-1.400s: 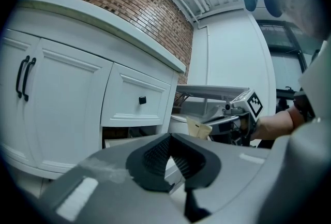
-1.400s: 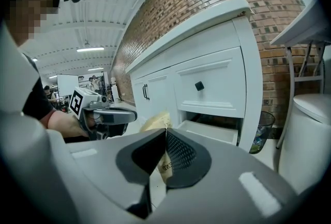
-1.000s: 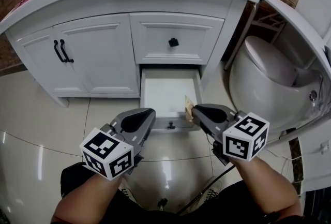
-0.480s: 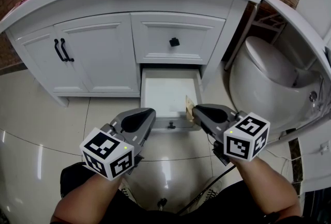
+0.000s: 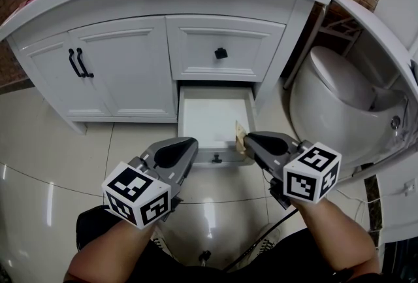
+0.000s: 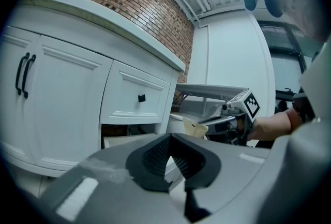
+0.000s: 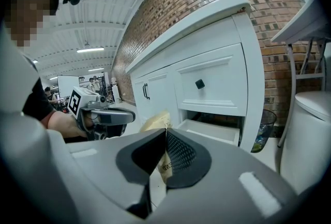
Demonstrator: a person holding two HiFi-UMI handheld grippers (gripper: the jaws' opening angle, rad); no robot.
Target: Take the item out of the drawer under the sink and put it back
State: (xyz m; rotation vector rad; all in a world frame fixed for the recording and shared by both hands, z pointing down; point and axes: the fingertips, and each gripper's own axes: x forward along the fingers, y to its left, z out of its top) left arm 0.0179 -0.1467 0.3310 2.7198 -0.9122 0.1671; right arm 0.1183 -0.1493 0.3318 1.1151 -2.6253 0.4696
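The lower drawer (image 5: 212, 119) of the white sink cabinet stands pulled out, and its white inside looks bare. My right gripper (image 5: 247, 142) is shut on a tan paper packet (image 5: 239, 135), held upright at the drawer's front right corner. The same packet (image 7: 156, 122) sticks out past the closed jaws in the right gripper view and appears as a beige packet (image 6: 195, 127) in the left gripper view. My left gripper (image 5: 186, 148) hovers just left of the drawer front, jaws together with nothing between them.
A small black knob (image 5: 217, 158) sits on the open drawer's front. Above it is a closed drawer (image 5: 221, 52), and double doors with black handles (image 5: 77, 62) are to the left. A white toilet (image 5: 343, 99) stands close on the right. Glossy floor tiles (image 5: 52, 157) spread around.
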